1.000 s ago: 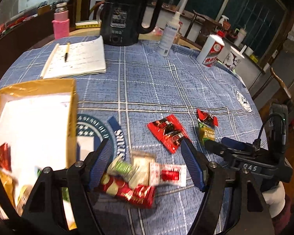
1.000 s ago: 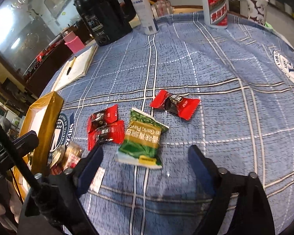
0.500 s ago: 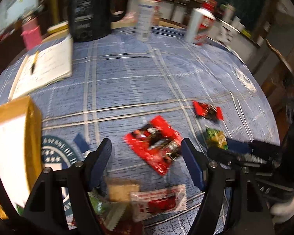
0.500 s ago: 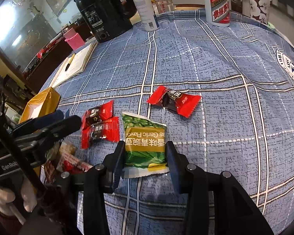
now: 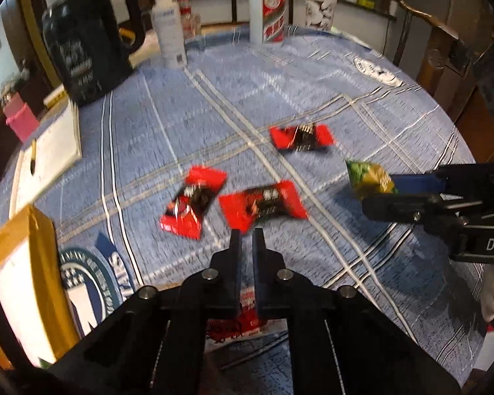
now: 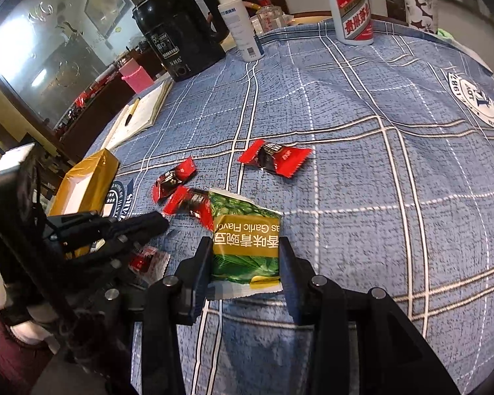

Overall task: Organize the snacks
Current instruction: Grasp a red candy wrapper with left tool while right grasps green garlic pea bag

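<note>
So the right claw (image 6: pixel 245 256) is gripping the green snack packet (image 6: pixel 245 240), one finger pressing on each side edge, and the packet is sitting at the near side of the counter (image 6: pixel 362 171) with its sealed white end pointing back at the camera. You can also catch the packet from the left wrist view (image 5: pixel 370 177), poking out past the right claw's fingers.

The left claw (image 5: pixel 245 240) is pinched nearly closed with just a thin slit between the fingers, and nothing is sitting between them as far as I can see. Its tips are hanging right by the near corner of a red wrapped candy (image 5: pixel 263 202). A second red candy (image 5: pixel 192 202) is lying just to the left of that one, and a third (image 5: pixel 301 135) is sitting further back, well apart. Another red-and-white wrapper (image 5: pixel 247 322) is peeking out under the left claw body.

Off to the left, the gold box (image 5: pixel 26 283) is sitting with its white inside showing. Along the far edge a black kettle (image 6: pixel 178 23), a white spray bottle (image 6: pixel 238 26), a white-and-red liquor bottle (image 6: pixel 350 6) and a notebook (image 6: pixel 141 115) are standing around.
</note>
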The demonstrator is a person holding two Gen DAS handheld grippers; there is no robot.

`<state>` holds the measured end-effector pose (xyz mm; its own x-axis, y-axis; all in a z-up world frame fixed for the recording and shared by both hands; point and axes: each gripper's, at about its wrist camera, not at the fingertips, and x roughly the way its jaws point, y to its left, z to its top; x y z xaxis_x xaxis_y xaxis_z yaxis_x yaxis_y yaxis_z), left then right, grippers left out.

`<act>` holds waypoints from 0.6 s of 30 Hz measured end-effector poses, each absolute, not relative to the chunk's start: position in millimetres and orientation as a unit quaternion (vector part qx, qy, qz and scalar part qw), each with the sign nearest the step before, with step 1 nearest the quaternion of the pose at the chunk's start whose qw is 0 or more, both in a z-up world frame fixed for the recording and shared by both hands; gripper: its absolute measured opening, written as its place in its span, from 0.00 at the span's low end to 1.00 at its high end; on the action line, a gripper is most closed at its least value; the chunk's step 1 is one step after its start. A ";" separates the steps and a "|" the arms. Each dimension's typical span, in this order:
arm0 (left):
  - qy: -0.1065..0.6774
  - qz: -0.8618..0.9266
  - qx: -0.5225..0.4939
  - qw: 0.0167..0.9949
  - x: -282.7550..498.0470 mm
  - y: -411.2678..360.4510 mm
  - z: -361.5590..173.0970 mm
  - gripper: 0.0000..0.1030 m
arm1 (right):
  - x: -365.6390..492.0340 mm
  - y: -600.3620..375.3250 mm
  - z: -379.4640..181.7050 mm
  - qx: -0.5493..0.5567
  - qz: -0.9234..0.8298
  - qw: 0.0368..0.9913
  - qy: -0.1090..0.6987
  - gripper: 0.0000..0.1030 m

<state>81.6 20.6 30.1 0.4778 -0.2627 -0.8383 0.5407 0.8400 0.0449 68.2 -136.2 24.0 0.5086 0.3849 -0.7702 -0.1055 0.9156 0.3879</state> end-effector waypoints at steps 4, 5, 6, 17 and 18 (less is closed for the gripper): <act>0.439 -0.227 0.174 0.852 87.8 3.1 31.1 0.56 | 64.1 -146.9 26.0 0.166 0.146 0.855 0.469 0.38; 0.435 -0.230 0.179 0.852 89.5 -3.0 29.9 0.56 | 62.4 -149.6 26.4 0.170 0.146 0.855 0.467 0.38; 0.432 -0.234 0.192 0.850 90.7 -10.8 27.3 0.57 | 61.0 -152.1 26.7 0.174 0.147 0.855 0.466 0.38; 0.431 -0.248 0.252 0.830 92.6 -32.3 14.8 0.23 | 46.4 -169.0 26.1 0.193 0.151 0.851 0.464 0.38; 0.431 -0.249 0.247 0.831 91.5 -30.8 16.8 0.23 | 46.0 -169.3 26.4 0.195 0.153 0.851 0.463 0.38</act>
